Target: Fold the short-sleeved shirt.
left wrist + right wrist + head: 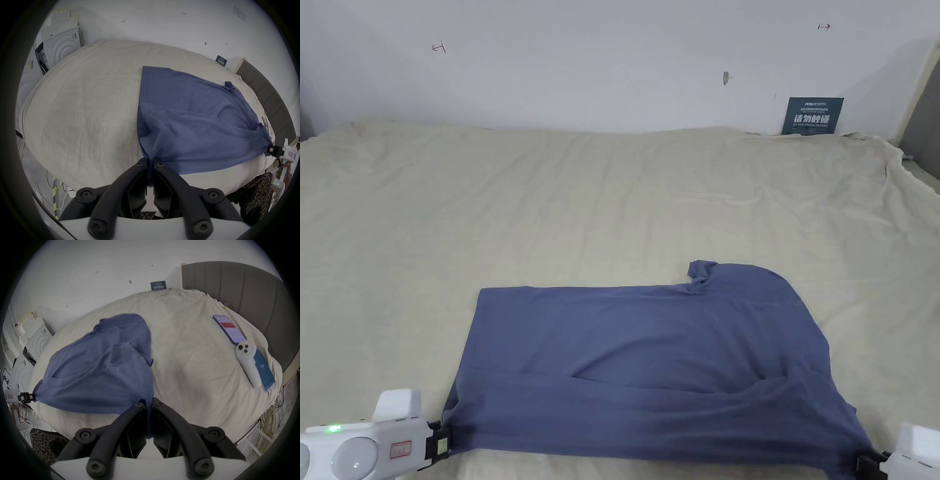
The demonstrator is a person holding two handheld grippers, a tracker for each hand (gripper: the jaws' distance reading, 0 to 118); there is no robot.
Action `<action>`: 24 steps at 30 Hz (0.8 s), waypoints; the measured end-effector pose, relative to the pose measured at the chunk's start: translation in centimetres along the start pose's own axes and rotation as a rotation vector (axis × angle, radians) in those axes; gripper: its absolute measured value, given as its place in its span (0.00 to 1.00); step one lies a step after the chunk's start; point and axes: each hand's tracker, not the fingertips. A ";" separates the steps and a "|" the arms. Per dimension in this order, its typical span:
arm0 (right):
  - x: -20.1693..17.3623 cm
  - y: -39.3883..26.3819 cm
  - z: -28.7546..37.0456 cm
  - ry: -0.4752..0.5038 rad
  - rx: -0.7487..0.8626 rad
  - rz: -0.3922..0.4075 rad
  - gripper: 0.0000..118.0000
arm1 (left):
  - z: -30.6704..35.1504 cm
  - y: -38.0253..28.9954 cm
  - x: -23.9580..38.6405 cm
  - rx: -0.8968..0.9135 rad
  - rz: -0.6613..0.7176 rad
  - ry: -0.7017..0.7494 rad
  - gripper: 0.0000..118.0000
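Both claws, left point(445, 445) and right point(865, 465), pinch the shirt's point(650, 369) near corners, its length running left-right.

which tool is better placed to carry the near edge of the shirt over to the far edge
Neither alone, though the left is slightly better. The left tool and right tool each clamp a near corner of the shirt; the left grips the neat hem end, the right a bunched sleeve end.

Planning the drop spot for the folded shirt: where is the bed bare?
Bare sheet runs between the shirt and the wall, and left of the shirt. Right of the shirt is bare up to the phone and remote by the headboard. The near edge is crowded: both tools, left and right, clamp the shirt.
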 end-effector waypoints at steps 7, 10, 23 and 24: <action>-0.4 -1.4 -1.5 -0.028 -0.028 -0.020 0.02 | -1.9 -1.9 0.9 -0.007 -0.039 0.062 0.03; -0.8 -1.3 -0.9 -0.039 -0.025 0.013 0.03 | -1.6 -2.1 1.1 0.004 -0.050 0.068 0.06; -5.2 5.6 10.6 0.031 0.375 0.098 0.77 | 9.4 3.4 3.7 0.391 -0.007 -0.023 0.88; -5.7 6.1 11.4 0.027 0.404 0.102 0.77 | 10.3 4.1 4.2 0.421 -0.019 -0.018 0.91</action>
